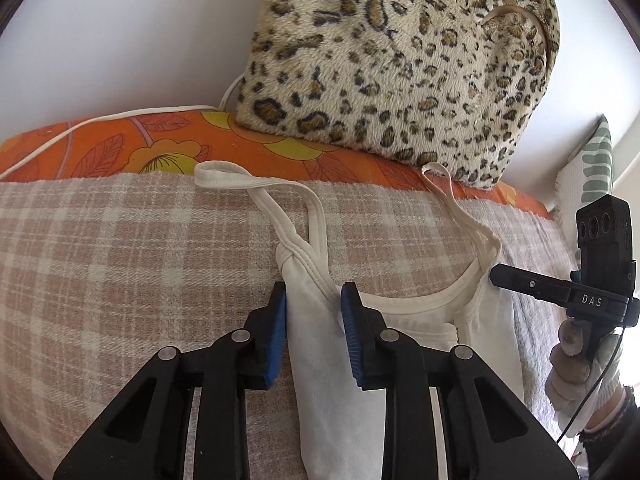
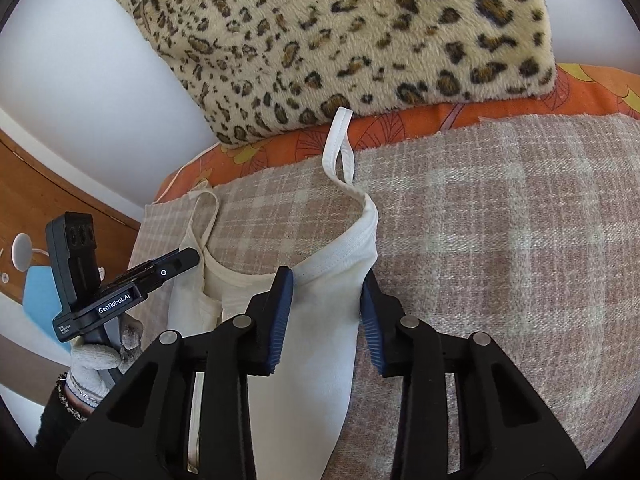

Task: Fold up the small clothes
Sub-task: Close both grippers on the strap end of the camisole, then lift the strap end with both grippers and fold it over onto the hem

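A small white camisole top (image 1: 320,356) with thin straps lies on a pink plaid blanket (image 1: 120,264). My left gripper (image 1: 313,312) is open, its blue pads on either side of the top's left shoulder edge. In the right wrist view the same top (image 2: 320,340) lies between the open pads of my right gripper (image 2: 327,304), at its right shoulder edge. Each gripper shows in the other's view: the right one at the far right (image 1: 560,288), the left one at the far left (image 2: 152,280). The straps (image 1: 288,204) trail toward the far edge of the blanket.
A leopard-print plush cushion (image 1: 400,60) leans on the white wall behind the blanket, on an orange floral sheet (image 1: 160,148). A white cord (image 1: 80,128) runs along the sheet. A leaf-print pillow (image 1: 592,176) is at the right. A wooden panel (image 2: 60,184) is at the left.
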`<state>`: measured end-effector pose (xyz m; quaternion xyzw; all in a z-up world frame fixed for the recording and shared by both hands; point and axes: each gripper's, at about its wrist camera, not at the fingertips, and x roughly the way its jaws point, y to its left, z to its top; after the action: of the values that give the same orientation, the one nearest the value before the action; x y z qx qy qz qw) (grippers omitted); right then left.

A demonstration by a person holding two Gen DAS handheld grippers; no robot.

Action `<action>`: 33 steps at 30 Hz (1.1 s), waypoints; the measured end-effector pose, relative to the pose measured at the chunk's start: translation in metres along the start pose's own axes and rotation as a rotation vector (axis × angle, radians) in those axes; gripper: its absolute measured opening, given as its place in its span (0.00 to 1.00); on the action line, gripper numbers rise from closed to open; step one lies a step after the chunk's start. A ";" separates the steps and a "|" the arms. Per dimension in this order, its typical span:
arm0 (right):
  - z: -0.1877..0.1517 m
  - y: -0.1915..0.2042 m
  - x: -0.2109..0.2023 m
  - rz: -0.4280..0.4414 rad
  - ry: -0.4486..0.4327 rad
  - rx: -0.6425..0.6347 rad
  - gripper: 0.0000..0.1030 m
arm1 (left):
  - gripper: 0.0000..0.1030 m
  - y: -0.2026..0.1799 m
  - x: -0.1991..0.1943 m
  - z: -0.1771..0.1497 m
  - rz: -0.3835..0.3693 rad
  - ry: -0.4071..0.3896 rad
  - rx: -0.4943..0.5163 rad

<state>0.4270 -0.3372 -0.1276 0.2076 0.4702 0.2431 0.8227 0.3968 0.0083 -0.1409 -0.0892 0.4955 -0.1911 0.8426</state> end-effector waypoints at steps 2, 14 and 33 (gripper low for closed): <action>0.001 0.002 0.002 -0.012 0.000 -0.003 0.22 | 0.12 -0.001 0.001 0.001 0.005 -0.001 -0.004; 0.003 0.019 -0.021 -0.016 -0.053 -0.025 0.07 | 0.02 -0.004 -0.021 0.003 -0.025 -0.068 -0.032; -0.001 0.055 -0.043 -0.047 -0.062 -0.117 0.07 | 0.24 0.004 -0.030 0.006 -0.075 -0.052 -0.113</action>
<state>0.3963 -0.3183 -0.0677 0.1555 0.4343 0.2440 0.8530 0.3898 0.0242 -0.1159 -0.1600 0.4795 -0.1920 0.8412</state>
